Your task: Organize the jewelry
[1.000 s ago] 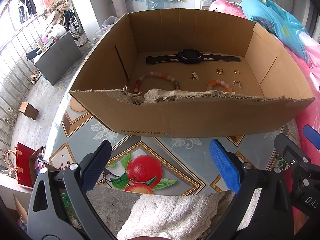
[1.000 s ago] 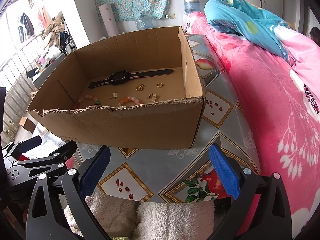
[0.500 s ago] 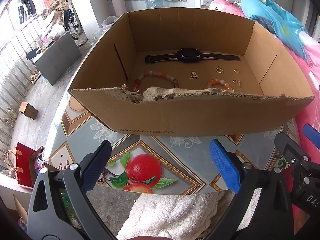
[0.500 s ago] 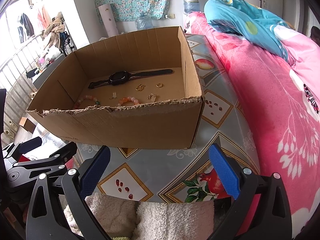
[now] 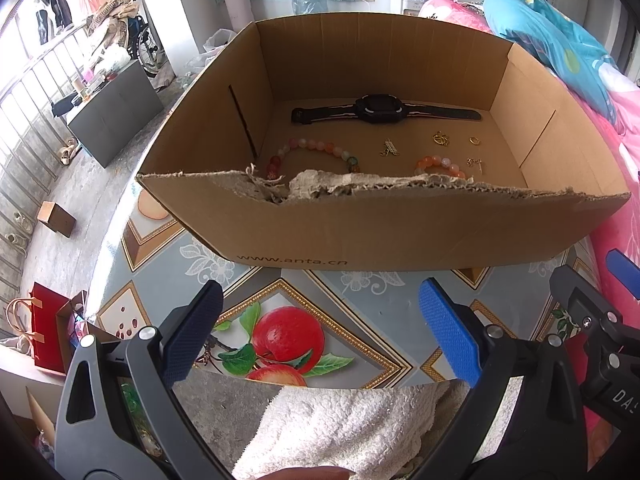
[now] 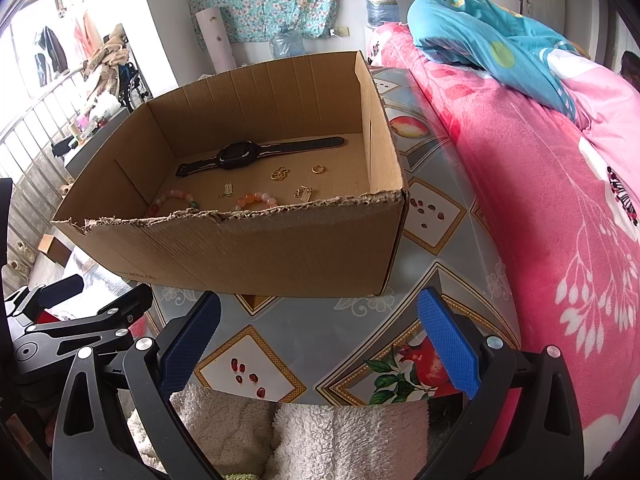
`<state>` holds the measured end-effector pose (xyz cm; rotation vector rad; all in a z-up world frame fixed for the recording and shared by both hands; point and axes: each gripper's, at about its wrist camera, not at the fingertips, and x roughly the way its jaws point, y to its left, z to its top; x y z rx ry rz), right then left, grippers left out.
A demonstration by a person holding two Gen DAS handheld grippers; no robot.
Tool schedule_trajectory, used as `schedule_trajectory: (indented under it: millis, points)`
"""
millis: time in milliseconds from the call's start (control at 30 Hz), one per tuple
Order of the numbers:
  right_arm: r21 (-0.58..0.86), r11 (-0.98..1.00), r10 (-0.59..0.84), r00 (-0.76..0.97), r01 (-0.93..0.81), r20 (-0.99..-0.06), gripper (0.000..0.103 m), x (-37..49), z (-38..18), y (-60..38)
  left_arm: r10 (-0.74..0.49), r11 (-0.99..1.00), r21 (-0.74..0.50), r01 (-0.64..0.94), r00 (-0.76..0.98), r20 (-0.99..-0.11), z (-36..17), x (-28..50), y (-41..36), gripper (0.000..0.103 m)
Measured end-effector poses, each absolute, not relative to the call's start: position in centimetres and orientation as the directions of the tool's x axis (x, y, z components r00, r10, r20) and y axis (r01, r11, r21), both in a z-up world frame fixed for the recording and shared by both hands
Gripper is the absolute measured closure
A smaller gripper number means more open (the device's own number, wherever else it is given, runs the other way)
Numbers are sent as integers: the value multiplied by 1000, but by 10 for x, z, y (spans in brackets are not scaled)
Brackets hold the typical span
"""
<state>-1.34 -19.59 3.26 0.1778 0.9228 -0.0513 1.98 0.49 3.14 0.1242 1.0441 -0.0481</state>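
An open cardboard box point(image 5: 392, 228) point(image 6: 256, 256) stands on the patterned table. Inside lie a black watch point(image 5: 380, 110) point(image 6: 240, 154), a long bead bracelet point(image 5: 312, 150) point(image 6: 172, 198), a short orange bead bracelet point(image 5: 440, 165) point(image 6: 256, 199), a gold ring point(image 5: 475, 141) point(image 6: 318, 168), a gold charm point(image 5: 440, 139) point(image 6: 280, 174) and small gold pieces point(image 5: 389, 148) point(image 6: 304, 192). My left gripper point(image 5: 320, 334) is open and empty, in front of the box. My right gripper point(image 6: 320, 340) is open and empty, in front of the box's right corner.
A white towel point(image 5: 340, 428) point(image 6: 304, 436) lies at the table's near edge under both grippers. A pink bedspread point(image 6: 560, 200) with a blue quilt point(image 6: 496, 40) runs along the right. The floor drops off at the left, with a red bag point(image 5: 44, 332).
The box sits slightly higher in the left wrist view; the left gripper has shifted a little. The right gripper has barely moved. Both stay open.
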Motion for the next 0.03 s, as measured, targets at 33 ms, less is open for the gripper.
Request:
schedule_trajectory:
  millis: [33]
  points:
    - [131,984,32,603,121,-797,7,-13,33,-196,20,992,80,97,503,-864,31,19,5,8]
